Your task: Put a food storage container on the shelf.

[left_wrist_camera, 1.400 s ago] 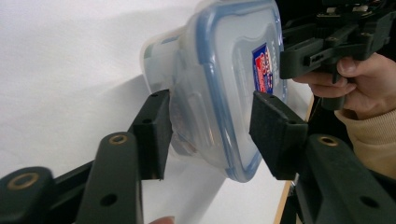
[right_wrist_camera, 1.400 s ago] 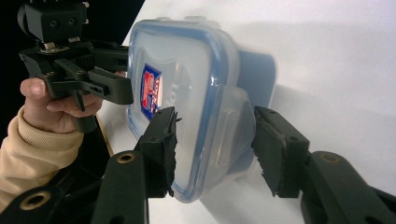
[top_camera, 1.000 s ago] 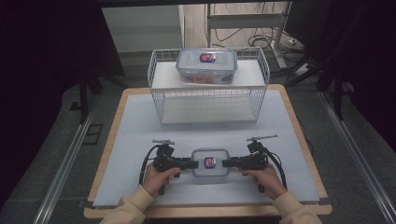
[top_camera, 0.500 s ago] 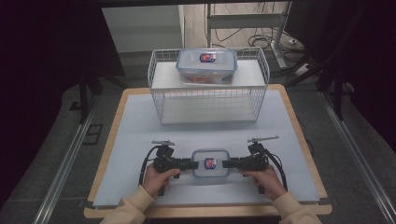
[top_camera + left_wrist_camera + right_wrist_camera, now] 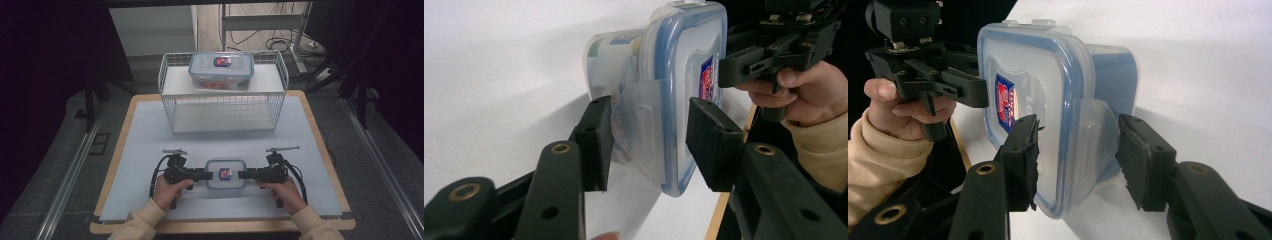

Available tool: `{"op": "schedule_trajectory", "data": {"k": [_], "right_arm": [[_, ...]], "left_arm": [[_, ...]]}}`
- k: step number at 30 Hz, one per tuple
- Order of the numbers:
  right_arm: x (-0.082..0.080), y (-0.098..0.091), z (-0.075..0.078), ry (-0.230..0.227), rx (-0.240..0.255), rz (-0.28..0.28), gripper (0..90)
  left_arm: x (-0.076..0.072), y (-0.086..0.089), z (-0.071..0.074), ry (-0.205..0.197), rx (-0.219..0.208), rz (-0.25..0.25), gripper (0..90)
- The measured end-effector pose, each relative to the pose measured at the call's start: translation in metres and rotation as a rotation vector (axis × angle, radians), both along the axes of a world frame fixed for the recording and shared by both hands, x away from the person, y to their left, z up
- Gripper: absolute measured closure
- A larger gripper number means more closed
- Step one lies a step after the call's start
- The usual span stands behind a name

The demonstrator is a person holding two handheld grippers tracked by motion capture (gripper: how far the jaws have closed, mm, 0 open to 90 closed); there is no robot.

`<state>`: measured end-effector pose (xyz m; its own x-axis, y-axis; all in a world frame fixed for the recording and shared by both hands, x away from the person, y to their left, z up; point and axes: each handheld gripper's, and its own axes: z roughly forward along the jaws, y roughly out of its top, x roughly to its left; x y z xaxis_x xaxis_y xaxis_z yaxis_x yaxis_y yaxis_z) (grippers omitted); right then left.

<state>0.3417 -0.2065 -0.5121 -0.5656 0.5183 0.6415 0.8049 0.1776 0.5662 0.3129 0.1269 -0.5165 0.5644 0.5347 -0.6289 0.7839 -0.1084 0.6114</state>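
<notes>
A small clear container [image 5: 226,174] with a blue-rimmed lid and a red and blue label lies on the white mat near the table's front. My left gripper [image 5: 207,174] holds its left end and my right gripper [image 5: 243,174] its right end, both lying level. In the left gripper view the jaws of the left gripper [image 5: 651,140] clamp the lid edge and the clear latch flap [image 5: 636,125]. The right gripper view shows the right gripper [image 5: 1080,155] clamped the same way on the other flap [image 5: 1095,135]. Each view shows the other hand's gripper beyond the box.
A white wire rack [image 5: 222,107] stands at the back of the mat, with a larger lidded container [image 5: 221,70] on its top shelf. The wooden table edge [image 5: 320,145] frames the mat. Dark floor and cables lie beyond.
</notes>
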Motion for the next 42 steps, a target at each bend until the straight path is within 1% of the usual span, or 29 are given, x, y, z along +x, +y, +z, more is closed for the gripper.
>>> {"op": "schedule_trajectory", "data": {"k": [2,7,8,10,15,20,23,24,25,31,36,42], "right_arm": [[0.0,0.0,0.003,-0.011,0.003,-0.003,51.9],[-0.001,0.001,0.011,-0.043,-0.003,0.001,51.9],[-0.001,0.001,0.012,-0.046,-0.002,-0.001,51.9],[0.0,0.0,0.016,-0.051,-0.002,-0.002,51.9],[0.003,-0.002,0.026,-0.079,-0.003,-0.013,51.9],[0.007,-0.003,0.041,-0.109,-0.002,-0.018,51.9],[0.01,-0.003,0.053,-0.126,0.004,-0.019,51.9],[0.011,-0.003,0.056,-0.132,0.004,-0.019,51.9],[0.013,-0.002,0.063,-0.139,0.006,-0.02,51.9],[0.02,0.001,0.091,-0.193,0.0,-0.016,51.9],[0.028,0.004,0.111,-0.212,0.01,-0.017,51.9],[0.034,0.007,0.134,-0.236,0.013,-0.025,51.9]], "left_arm": [[-0.001,0.0,0.003,-0.004,-0.003,0.007,54.7],[0.0,0.0,0.01,-0.027,0.003,0.004,54.6],[0.001,0.0,0.012,-0.032,-0.002,0.003,54.6],[0.002,-0.001,0.014,-0.041,0.004,0.001,54.6],[0.008,-0.004,0.024,-0.056,0.005,-0.002,54.5],[0.016,-0.005,0.043,-0.08,0.016,-0.008,54.5],[0.019,-0.004,0.055,-0.101,0.019,-0.009,54.5],[0.021,-0.004,0.062,-0.113,0.018,-0.012,54.5],[0.022,-0.003,0.066,-0.12,0.019,-0.011,54.5],[0.03,0.001,0.093,-0.162,0.022,-0.015,54.5],[0.037,0.004,0.113,-0.194,0.02,-0.009,54.5],[0.046,0.007,0.138,-0.225,0.024,-0.016,54.5]]}}
